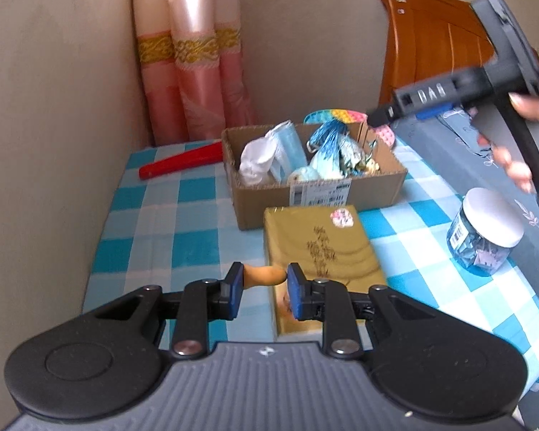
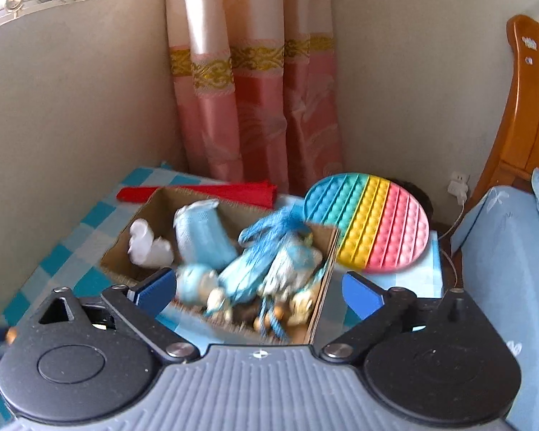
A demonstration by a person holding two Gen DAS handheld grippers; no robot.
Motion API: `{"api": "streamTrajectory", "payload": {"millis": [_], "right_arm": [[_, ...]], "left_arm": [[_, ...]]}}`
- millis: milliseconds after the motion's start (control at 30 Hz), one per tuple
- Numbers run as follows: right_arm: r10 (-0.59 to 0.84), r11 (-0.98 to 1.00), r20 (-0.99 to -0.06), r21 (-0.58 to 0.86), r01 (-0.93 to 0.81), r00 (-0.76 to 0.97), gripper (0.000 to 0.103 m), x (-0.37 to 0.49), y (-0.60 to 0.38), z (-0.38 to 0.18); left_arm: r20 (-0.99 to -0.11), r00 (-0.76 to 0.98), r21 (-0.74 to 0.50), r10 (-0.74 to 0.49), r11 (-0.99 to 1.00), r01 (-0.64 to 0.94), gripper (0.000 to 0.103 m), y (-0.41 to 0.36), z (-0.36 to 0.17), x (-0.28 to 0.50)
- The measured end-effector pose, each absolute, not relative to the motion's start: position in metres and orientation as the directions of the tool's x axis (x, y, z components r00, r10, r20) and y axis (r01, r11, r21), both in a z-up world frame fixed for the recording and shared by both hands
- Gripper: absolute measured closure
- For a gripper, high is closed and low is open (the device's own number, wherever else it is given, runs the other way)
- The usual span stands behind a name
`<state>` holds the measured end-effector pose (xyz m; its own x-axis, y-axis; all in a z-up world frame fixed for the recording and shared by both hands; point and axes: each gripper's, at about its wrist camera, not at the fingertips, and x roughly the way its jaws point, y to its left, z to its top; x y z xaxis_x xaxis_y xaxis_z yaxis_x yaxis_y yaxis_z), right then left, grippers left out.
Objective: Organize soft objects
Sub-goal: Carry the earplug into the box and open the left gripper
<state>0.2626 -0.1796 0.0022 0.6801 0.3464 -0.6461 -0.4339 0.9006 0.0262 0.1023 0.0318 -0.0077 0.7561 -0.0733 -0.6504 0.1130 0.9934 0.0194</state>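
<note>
A cardboard box (image 1: 377,183) on the checked table holds soft things: a white sock (image 1: 257,160), a light blue cloth (image 1: 287,151) and blue plush toys (image 1: 332,154). The box (image 2: 151,212) also shows in the right wrist view with the plush toys (image 2: 269,269) inside. My left gripper (image 1: 262,287) hovers low over the table in front of the box, jaws partly apart around a small tan soft piece (image 1: 264,276). My right gripper (image 2: 258,287) is open and empty just above the box's near edge. It appears in the left wrist view (image 1: 377,116) above the box's right end.
A gold flat packet (image 1: 323,248) lies in front of the box. A red folded fan (image 1: 183,163) lies behind it. A round rainbow pop toy (image 2: 370,222) leans at the box's right. A plastic jar with a white lid (image 1: 485,230) stands right. A bed borders the table's right.
</note>
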Motion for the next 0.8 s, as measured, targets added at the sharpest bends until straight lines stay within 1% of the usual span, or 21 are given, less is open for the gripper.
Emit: {"api": "streamTrajectory", "payload": {"millis": [67,233,400,500,667,733,800], "right_arm": [[0.34,0.901,-0.648,0.017,-0.434,0.681,0.0,0.248,-0.181,-0.001],[0.317,0.907,-0.637,-0.014,-0.422,0.703,0.0,0.209,-0.183,-0.01],[0.284,0.915,-0.657,-0.031,-0.401,0.698,0.0,0.184,-0.184,-0.023],[0.258,0.924,-0.66,-0.045,-0.38,0.706,0.0,0.174,-0.184,-0.028],[0.269,0.927,-0.661,-0.02,-0.375,0.7,0.0,0.166,-0.186,-0.03],[0.258,0.93,-0.663,-0.027,-0.367,0.702,0.0,0.167,-0.186,-0.029],[0.252,0.933,-0.664,-0.028,-0.36,0.704,0.0,0.168,-0.186,-0.029]], "left_arm": [[-0.644,0.76,0.028,-0.082,0.991,0.131,0.078,0.028,-0.002,0.109],[-0.629,0.77,0.055,-0.106,0.982,0.18,0.078,0.018,0.014,0.134],[-0.606,0.782,0.061,-0.147,0.971,0.229,0.078,0.007,0.03,0.165],[-0.605,0.778,0.063,-0.17,0.964,0.26,0.078,-0.001,0.035,0.19],[-0.621,0.754,0.036,-0.215,0.953,0.301,0.078,-0.016,0.034,0.236],[-0.632,0.745,0.045,-0.211,0.951,0.307,0.078,-0.023,0.032,0.251],[-0.626,0.757,0.077,-0.187,0.951,0.299,0.066,-0.029,0.029,0.26]]}}
